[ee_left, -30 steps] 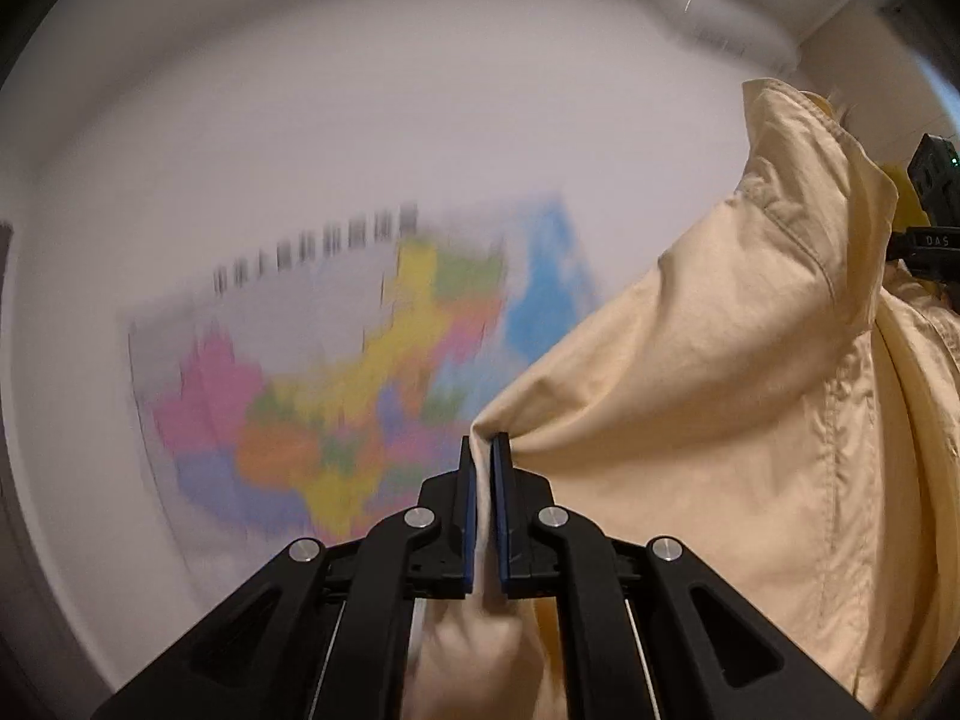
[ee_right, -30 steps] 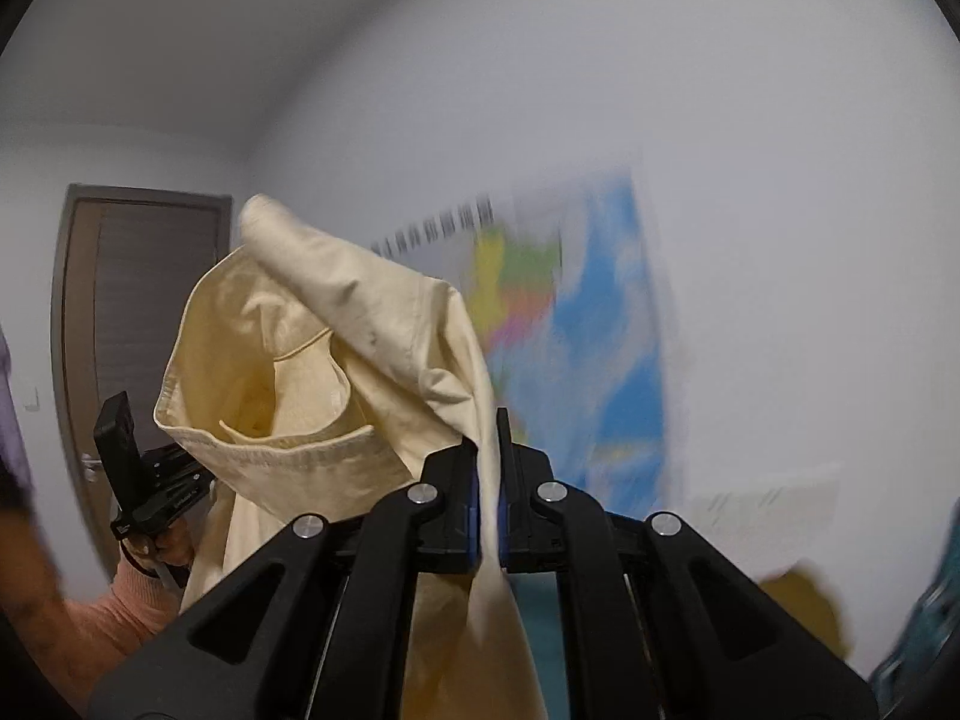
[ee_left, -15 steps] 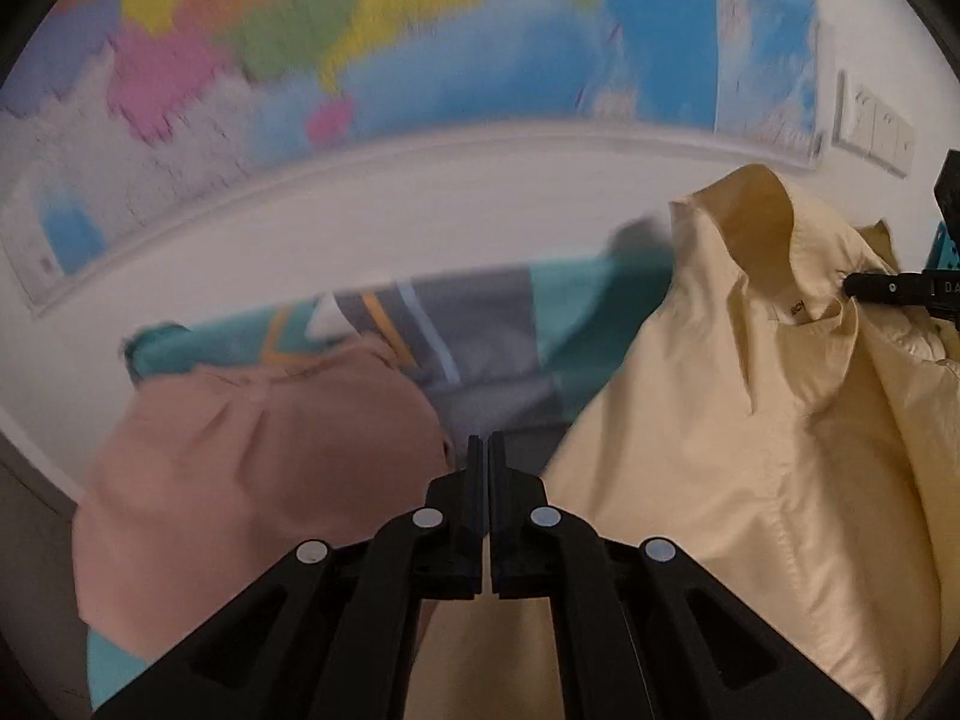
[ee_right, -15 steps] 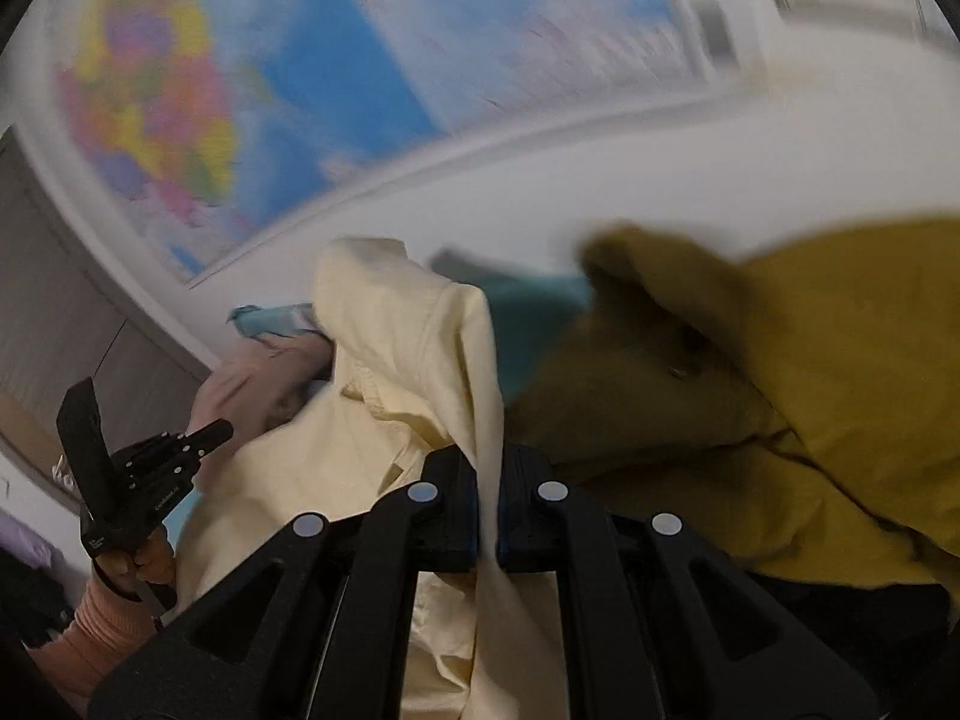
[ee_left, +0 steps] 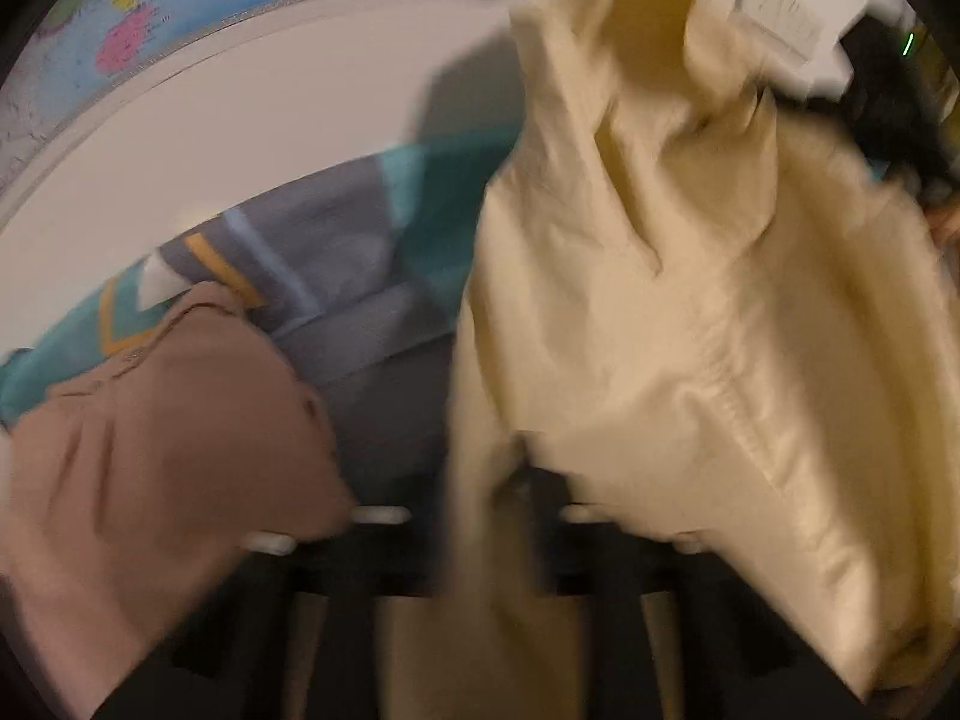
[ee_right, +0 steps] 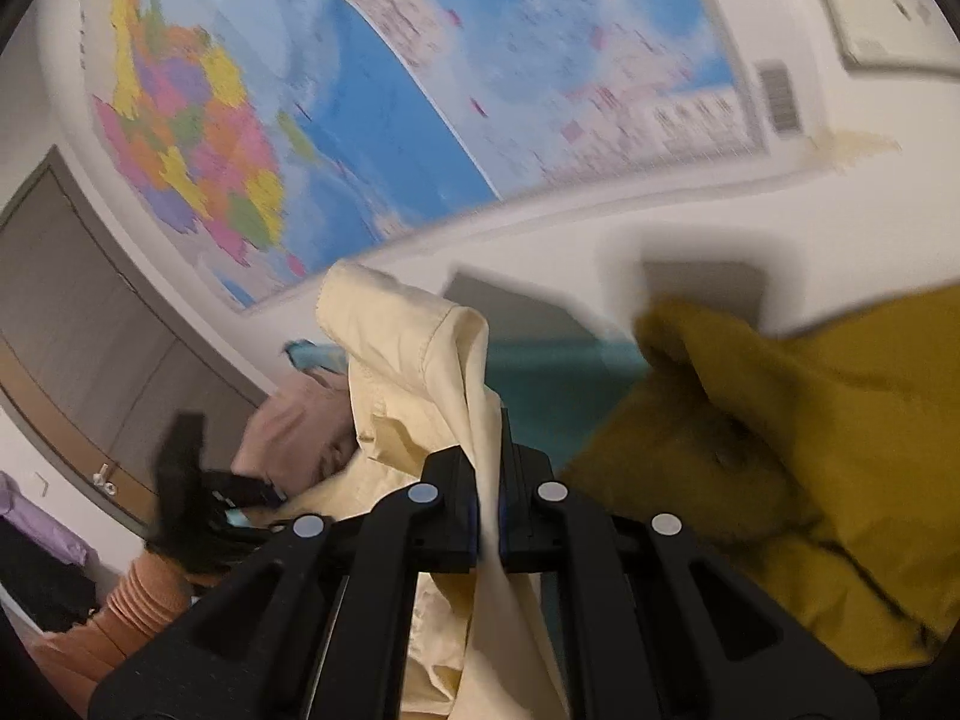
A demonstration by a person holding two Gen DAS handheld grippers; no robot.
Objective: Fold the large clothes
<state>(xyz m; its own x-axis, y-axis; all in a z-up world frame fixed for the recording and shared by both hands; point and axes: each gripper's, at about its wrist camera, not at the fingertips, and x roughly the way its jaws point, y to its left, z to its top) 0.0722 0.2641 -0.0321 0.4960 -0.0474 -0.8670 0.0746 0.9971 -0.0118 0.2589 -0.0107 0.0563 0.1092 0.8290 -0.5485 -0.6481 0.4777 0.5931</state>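
The pale cream cotton shirt with a collar (ee_left: 690, 312) is held up in the air between both tools, above a bed covered in a teal, grey and white patterned sheet (ee_left: 336, 276). A second ago it was raised high against the wall map and ceiling; both views have since tipped downward, so the bed and the other clothes are now seen beneath it. This is judged as the shirt being swung down to be spread flat, with folding proper not yet begun. The right hand-held gripper (ee_right: 489, 525) is clenched on a fold of cream cloth near the collar. The left hand-held gripper (ee_left: 510, 516) is blurred and half draped; its jaws are opening slightly, with cloth between them. Count: one cream shirt; one dusty-pink garment (ee_left: 162, 438) lying at the left; one mustard-yellow garment (ee_right: 780, 450) at the right; two hand-held grippers; two overlapping wall maps (ee_right: 420, 90); one door (ee_right: 72, 324).
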